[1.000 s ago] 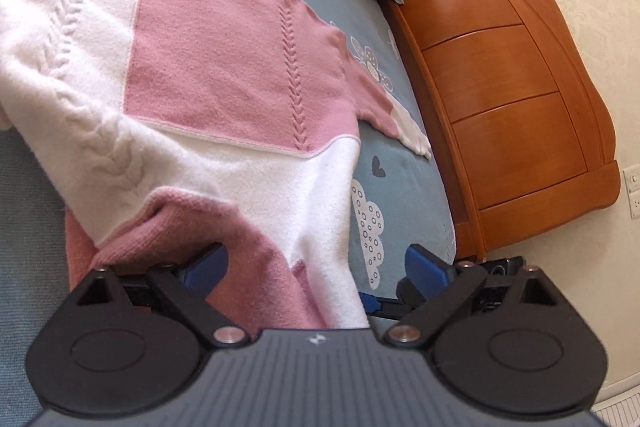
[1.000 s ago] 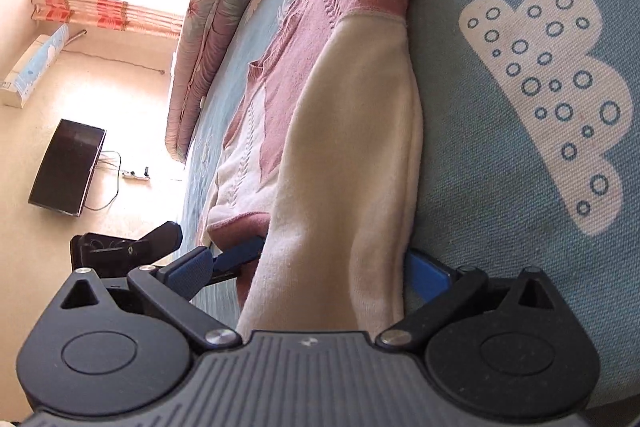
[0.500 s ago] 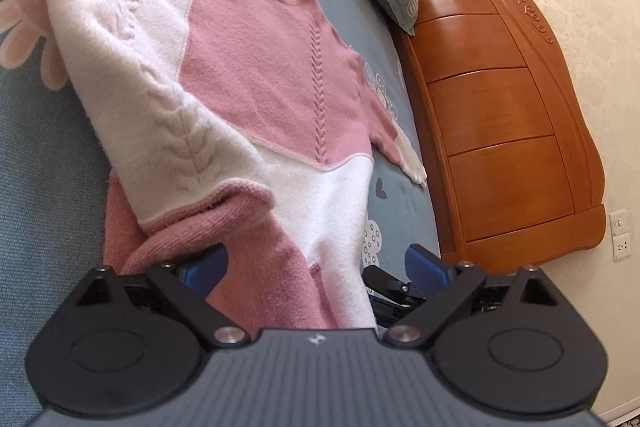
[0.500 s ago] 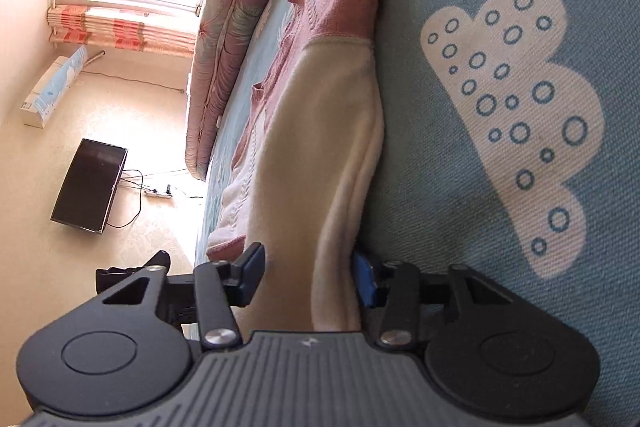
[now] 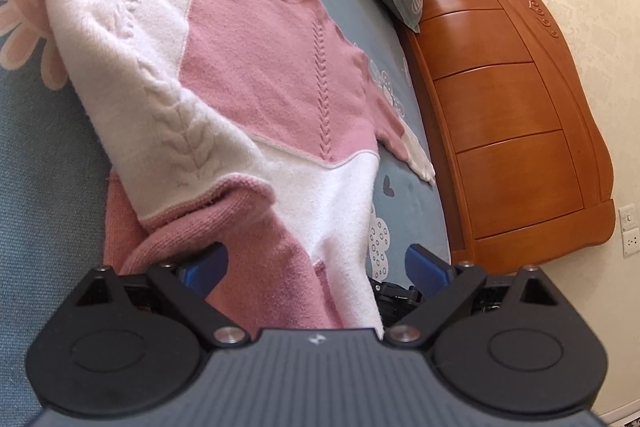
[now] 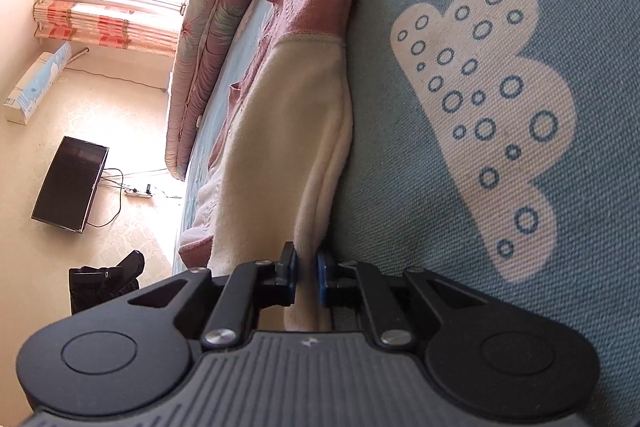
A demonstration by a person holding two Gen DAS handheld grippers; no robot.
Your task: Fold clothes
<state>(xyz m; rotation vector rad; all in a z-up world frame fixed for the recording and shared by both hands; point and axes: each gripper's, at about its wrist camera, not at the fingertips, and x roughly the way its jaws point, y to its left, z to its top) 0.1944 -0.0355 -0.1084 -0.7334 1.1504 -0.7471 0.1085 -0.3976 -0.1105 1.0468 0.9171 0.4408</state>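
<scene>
While my right gripper (image 6: 307, 273) clamps the cream hem of the pink-and-cream knitted sweater (image 5: 256, 79) on the blue bedspread (image 6: 460, 187), my left gripper (image 5: 316, 265) stands apart astride its pink corner; the sweater runs lengthwise ahead of both.

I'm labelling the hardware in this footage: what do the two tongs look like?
Both look alike: the left tongs and right tongs have blue pads on black linkage arms with silver pivot screws, two round black discs, and a ribbed grey body bearing a small white logo.
</scene>
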